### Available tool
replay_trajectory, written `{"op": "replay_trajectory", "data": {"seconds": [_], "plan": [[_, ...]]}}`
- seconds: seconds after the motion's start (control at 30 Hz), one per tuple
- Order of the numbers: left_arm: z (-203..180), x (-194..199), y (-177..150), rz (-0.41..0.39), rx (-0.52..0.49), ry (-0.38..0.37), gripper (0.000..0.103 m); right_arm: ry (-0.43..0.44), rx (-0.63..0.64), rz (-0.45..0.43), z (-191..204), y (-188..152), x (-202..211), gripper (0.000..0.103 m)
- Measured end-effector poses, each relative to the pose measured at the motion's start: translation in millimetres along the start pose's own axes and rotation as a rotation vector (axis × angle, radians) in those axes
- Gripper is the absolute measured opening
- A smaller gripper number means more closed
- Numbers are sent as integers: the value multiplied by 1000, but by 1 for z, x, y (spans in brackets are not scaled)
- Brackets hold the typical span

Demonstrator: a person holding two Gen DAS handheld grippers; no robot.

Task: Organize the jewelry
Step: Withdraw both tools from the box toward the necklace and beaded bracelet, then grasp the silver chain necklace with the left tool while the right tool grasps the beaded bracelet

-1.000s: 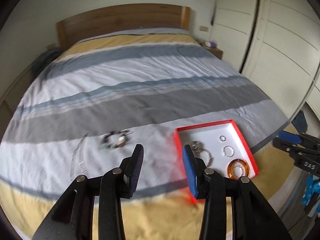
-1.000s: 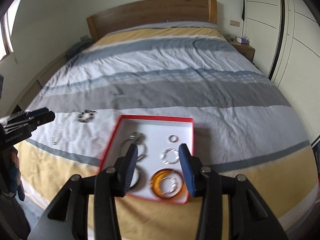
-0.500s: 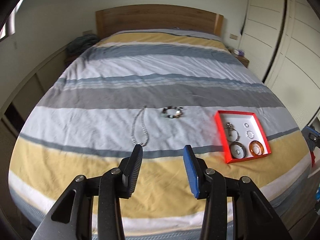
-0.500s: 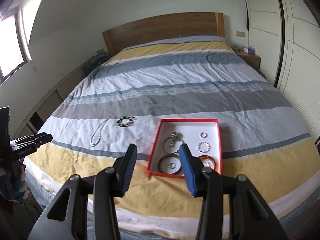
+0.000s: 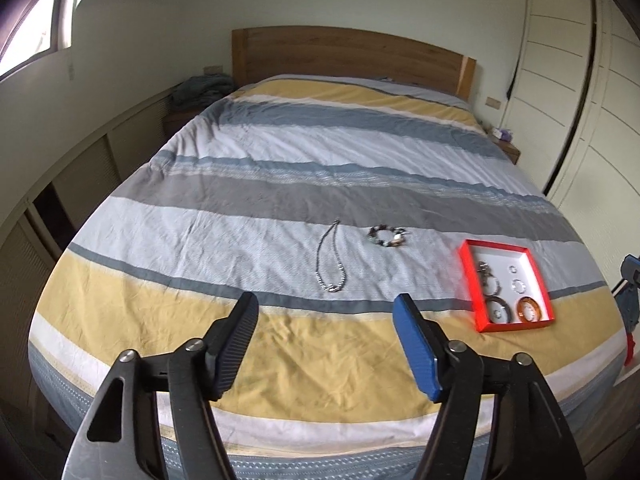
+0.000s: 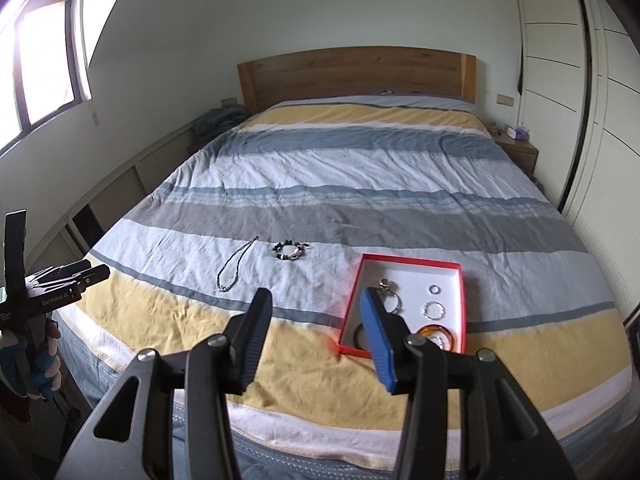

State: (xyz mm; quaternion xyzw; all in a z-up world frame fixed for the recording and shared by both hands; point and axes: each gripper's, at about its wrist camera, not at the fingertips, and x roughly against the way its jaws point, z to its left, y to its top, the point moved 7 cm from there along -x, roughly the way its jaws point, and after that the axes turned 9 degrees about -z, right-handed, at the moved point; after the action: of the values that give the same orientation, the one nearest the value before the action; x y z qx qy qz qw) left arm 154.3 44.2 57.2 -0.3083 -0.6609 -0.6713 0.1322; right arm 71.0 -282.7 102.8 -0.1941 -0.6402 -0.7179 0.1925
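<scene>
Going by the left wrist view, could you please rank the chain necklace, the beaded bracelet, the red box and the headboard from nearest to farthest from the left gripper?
From the left gripper, whose jaws have just been opening with nothing between them:
1. Chain necklace, straight ahead on the white stripe.
2. Beaded bracelet, just beyond, slightly right.
3. Red box, far right near the bed's edge; its distance is close to the bracelet's.
4. Headboard, at the bed's far end.

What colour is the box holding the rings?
The box has red walls and a white inside; the right wrist view shows it best.
</scene>
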Motion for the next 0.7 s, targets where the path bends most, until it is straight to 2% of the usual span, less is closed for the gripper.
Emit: {"op": "replay_trajectory", "data": {"seconds": [0.23, 0.5, 0.7], "plan": [[9, -73, -9, 74, 14, 26, 76, 11, 16, 91, 8, -1, -87, 45], [-4, -196, -16, 155, 14, 3, 83, 34, 36, 192, 14, -5, -222, 45], [-6, -280, -26, 216, 13, 32, 83, 71, -33, 245, 9, -27, -321, 45]]}}
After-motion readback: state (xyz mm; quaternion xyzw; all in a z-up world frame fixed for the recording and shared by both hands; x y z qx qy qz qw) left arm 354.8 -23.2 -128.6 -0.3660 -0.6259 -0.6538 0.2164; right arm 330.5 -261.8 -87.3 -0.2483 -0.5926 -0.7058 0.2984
